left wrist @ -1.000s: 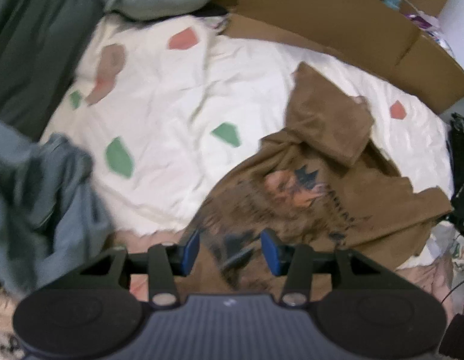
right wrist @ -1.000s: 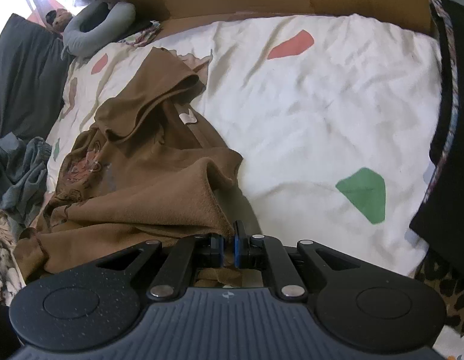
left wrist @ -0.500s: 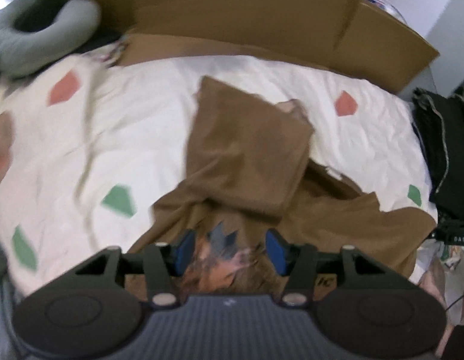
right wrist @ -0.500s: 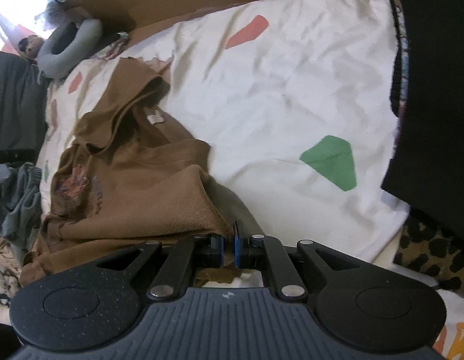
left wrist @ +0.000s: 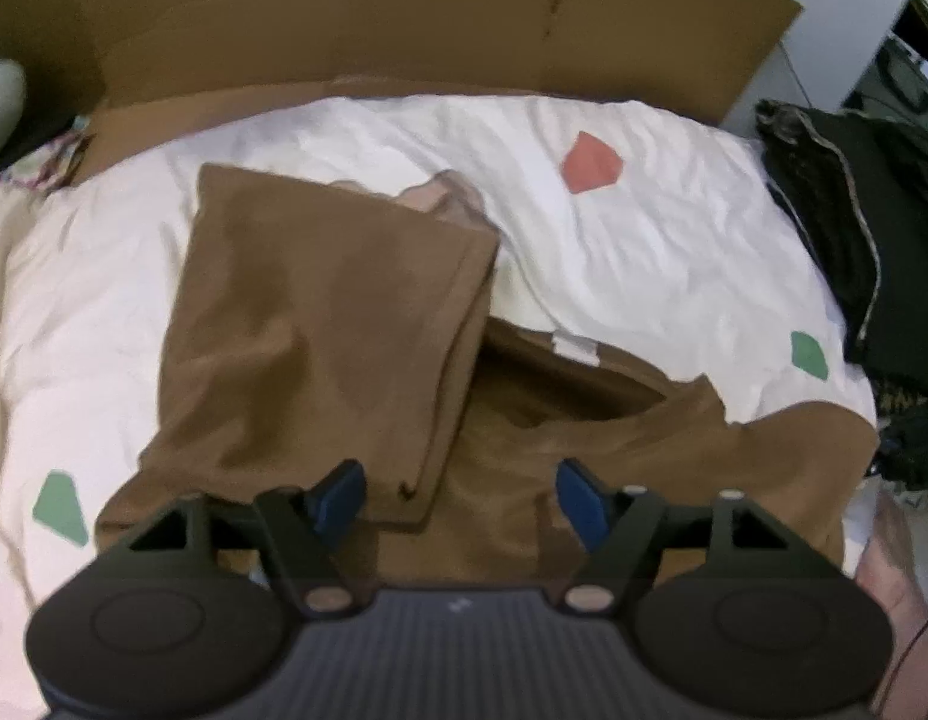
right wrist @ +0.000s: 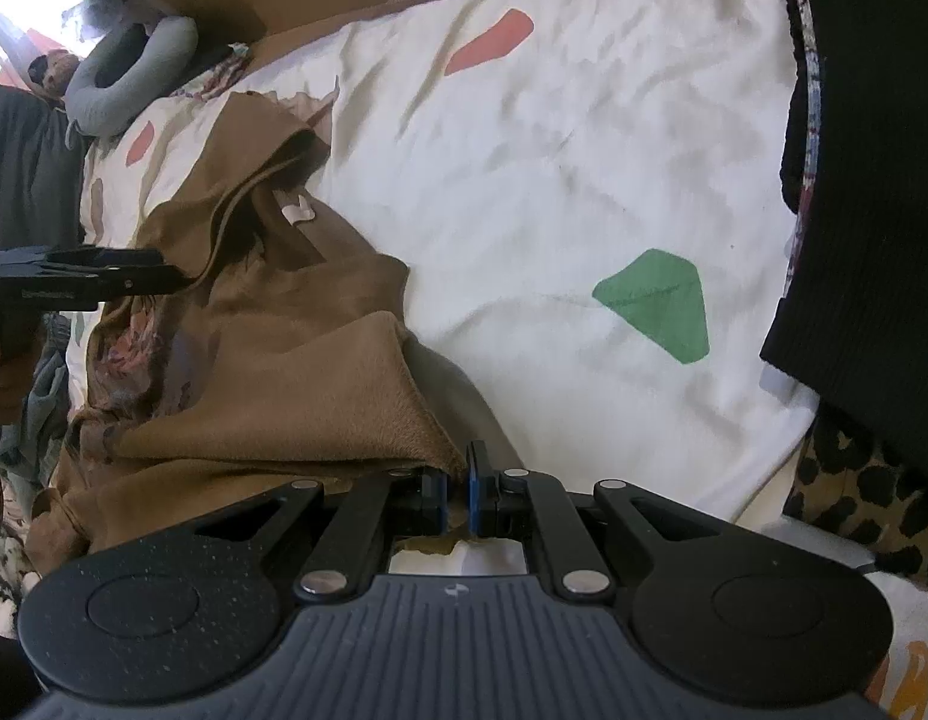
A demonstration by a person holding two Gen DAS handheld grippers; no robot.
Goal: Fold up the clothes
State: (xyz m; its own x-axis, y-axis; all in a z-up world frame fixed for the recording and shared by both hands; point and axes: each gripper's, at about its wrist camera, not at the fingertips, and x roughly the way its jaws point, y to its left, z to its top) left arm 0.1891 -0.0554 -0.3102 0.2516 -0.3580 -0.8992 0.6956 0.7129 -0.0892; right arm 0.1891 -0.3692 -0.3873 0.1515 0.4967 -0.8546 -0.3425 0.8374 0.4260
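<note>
A brown sweatshirt [left wrist: 320,324] with a faded chest print lies crumpled on a white sheet [left wrist: 643,228] dotted with coloured shapes. One part is folded back over its body, and the neck opening with a white label [left wrist: 574,348] shows beside it. My left gripper [left wrist: 458,495] hovers open just above the fabric below the neck, with nothing between its blue pads. The right wrist view shows the sweatshirt [right wrist: 284,372] from the side and the left gripper [right wrist: 176,279] over it. My right gripper [right wrist: 458,489] is shut on the sweatshirt's brown edge at the near side.
Cardboard [left wrist: 404,18] stands along the far side of the bed. A black garment [right wrist: 871,180] and leopard-print fabric [right wrist: 853,480] lie at the right edge. A grey neck pillow [right wrist: 128,78] and a grey-blue garment [right wrist: 44,396] lie at the left.
My left gripper has travelled from the hem over the printed chest up toward the neck, staying open. The right gripper keeps its hold on the brown edge, with its view turned a little.
</note>
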